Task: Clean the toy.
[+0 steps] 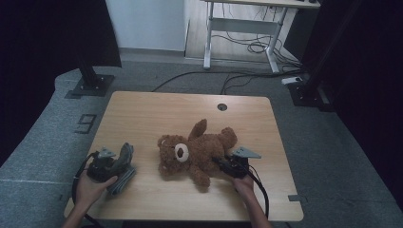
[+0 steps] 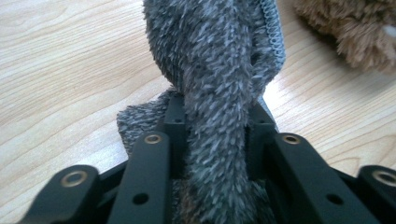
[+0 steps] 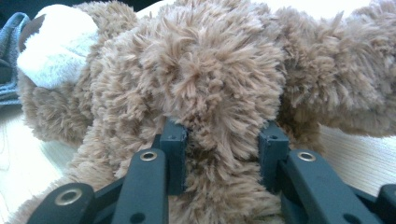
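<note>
It looks like a lab or office room: grey carpet floor (image 1: 332,156), black stand bases (image 1: 90,86) beyond the wooden table (image 1: 142,114), a white desk frame (image 1: 242,28) with loose cables (image 1: 256,47) farther back.

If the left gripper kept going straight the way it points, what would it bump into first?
The left gripper already has the grey cloth between its jaws, so it would push that first. Beyond, its view shows bare table; the bear sits off to one side.

A dark numeral "9" (image 1: 86,123) is marked on the grey floor left of the table.
</note>
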A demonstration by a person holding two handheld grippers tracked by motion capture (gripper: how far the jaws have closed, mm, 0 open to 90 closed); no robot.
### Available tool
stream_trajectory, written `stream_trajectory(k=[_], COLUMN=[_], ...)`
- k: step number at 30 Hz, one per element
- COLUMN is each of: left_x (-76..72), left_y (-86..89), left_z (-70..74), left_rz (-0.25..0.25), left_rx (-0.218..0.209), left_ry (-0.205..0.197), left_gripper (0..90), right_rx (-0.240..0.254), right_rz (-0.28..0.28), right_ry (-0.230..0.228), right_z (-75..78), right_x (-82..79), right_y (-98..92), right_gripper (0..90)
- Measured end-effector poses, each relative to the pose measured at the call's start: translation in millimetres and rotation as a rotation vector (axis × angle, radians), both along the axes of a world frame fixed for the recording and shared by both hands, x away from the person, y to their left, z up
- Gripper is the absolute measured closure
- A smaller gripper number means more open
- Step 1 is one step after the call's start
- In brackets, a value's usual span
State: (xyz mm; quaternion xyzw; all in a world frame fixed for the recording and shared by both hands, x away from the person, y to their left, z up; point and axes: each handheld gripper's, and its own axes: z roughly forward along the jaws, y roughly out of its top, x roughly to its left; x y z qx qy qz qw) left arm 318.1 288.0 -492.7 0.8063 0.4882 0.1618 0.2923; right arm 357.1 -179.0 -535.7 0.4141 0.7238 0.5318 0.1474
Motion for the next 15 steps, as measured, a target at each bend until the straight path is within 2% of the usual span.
stream_trajectory(k=[6,7,10,12,15], left_x=[0.5,0.2,-1.2,-1.3,-1.0], left_y=[-2.8,-3.8,-5.1,-5.6,-10.1], left_z=[-1.3,-0.7,3.8,7.7,9.4], left_rz=[0.007,0.01,0.025,0.029,0.02], left_rx=[0.006,0.007,-0.009,-0.029,-0.033], left_ry=[-0.003,-0.009,-0.051,-0.073,-0.085], left_gripper=[54.2,50.0,35.4,31.0,27.1], right_rx=[0.001,0.001,0.001,0.003,0.004], right_rz=[0.001,0.001,0.001,0.001,0.003], right_ry=[0.0,0.0,0.0,0.0,0.001], right_z=[0.0,0.0,-0.1,-0.2,-0.2], right_x=[0.0,0.1,0.2,0.3,0.5], right_y=[-0.1,-0.1,-0.1,-0.1,-0.2], right_gripper=[63.4,63.4,63.4,63.4,63.4])
